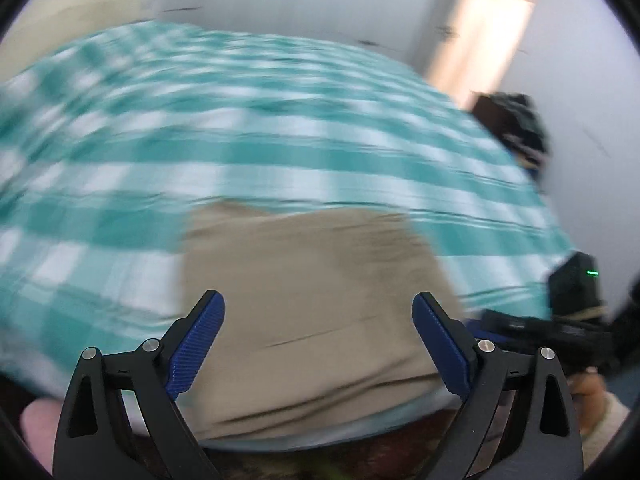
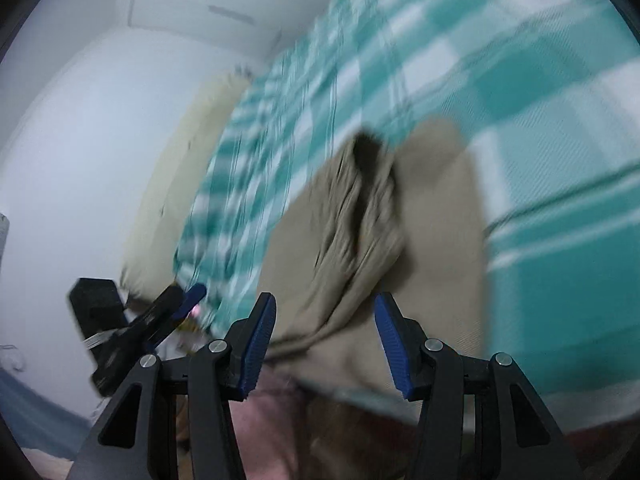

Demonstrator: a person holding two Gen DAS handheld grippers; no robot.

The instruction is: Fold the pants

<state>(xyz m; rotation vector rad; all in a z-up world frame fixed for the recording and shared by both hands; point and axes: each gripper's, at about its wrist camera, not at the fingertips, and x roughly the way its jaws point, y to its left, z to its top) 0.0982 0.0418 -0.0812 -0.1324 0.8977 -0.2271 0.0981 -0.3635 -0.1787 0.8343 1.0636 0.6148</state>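
Note:
Both views are blurred. Folded khaki pants (image 1: 312,280) lie on a teal and white checked bedsheet (image 1: 200,120) near the bed's front edge. My left gripper (image 1: 318,298) hovers over them, its blue-padded jaws spread wide with nothing pinched. In the right wrist view the pants (image 2: 432,216) show a bunched, creased fold with a dark opening at its far end. My right gripper (image 2: 326,300) stands half open above their near edge, its pads apart from the cloth. The left gripper (image 2: 160,320) shows at the lower left there, and the right gripper (image 1: 560,320) at the right edge here.
White wardrobe doors and a bright doorway (image 1: 488,32) stand beyond the bed. A dark object (image 1: 516,128) sits by the bed's far right corner. A cream surface (image 2: 180,180) borders the sheet's left side. Something pink (image 2: 272,420) lies under the front edge.

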